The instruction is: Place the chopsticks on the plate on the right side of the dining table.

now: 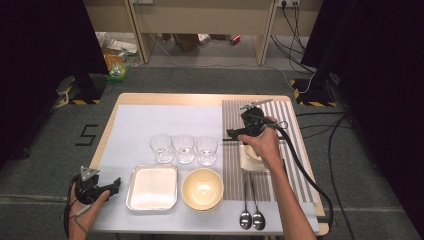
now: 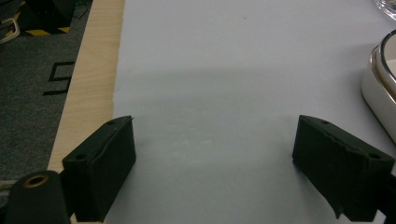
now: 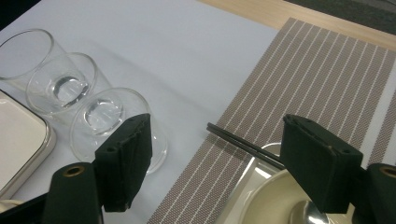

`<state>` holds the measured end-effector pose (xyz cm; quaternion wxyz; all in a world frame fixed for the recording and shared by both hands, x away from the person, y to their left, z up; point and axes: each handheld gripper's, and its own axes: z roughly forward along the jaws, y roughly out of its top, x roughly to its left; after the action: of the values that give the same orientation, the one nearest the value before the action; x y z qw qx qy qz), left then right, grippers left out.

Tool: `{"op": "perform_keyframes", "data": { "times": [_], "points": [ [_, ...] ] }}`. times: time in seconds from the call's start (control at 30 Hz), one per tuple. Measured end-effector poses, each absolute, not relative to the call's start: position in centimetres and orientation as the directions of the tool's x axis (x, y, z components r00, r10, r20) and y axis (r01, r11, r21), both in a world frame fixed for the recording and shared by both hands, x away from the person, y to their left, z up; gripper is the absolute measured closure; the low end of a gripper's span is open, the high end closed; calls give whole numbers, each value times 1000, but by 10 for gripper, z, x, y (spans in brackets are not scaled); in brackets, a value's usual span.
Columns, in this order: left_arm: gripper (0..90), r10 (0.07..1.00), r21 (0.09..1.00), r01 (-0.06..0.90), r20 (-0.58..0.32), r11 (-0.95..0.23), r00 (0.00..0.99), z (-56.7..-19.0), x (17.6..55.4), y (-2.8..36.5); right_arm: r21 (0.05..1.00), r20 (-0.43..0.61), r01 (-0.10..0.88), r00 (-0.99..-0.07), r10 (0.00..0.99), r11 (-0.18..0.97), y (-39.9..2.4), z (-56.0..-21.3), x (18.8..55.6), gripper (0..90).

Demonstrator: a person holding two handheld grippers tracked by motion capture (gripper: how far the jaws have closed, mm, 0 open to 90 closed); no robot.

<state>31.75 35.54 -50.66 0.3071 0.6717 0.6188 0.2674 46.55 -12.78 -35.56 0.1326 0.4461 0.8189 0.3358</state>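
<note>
The right gripper (image 1: 231, 134) has its jaws wide apart with nothing clamped; dark chopsticks (image 3: 243, 145) lie between and beyond them, resting on the small dish (image 3: 261, 196) on the striped placemat (image 1: 280, 112), long axis running across the mat toward the glasses (image 1: 184, 148). The left gripper (image 1: 116, 184) is likewise spread, empty, over the pale sheet (image 2: 224, 70). A "5" (image 1: 86, 135) is taped on the floor.
</note>
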Motion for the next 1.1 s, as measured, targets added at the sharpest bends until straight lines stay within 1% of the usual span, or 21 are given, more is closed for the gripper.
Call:
{"op": "perform_keyframes", "data": {
  "times": [0.47,1.1],
  "points": [
    [122,995,743,668,-21,-47,93,-506,318,356,658,76,633,-595,800,408,-109,-361,467,261],
    [121,995,743,668,-22,-46,93,-507,318,356,641,86,635,-618,781,432,-94,-376,468,276]
  ]
}}
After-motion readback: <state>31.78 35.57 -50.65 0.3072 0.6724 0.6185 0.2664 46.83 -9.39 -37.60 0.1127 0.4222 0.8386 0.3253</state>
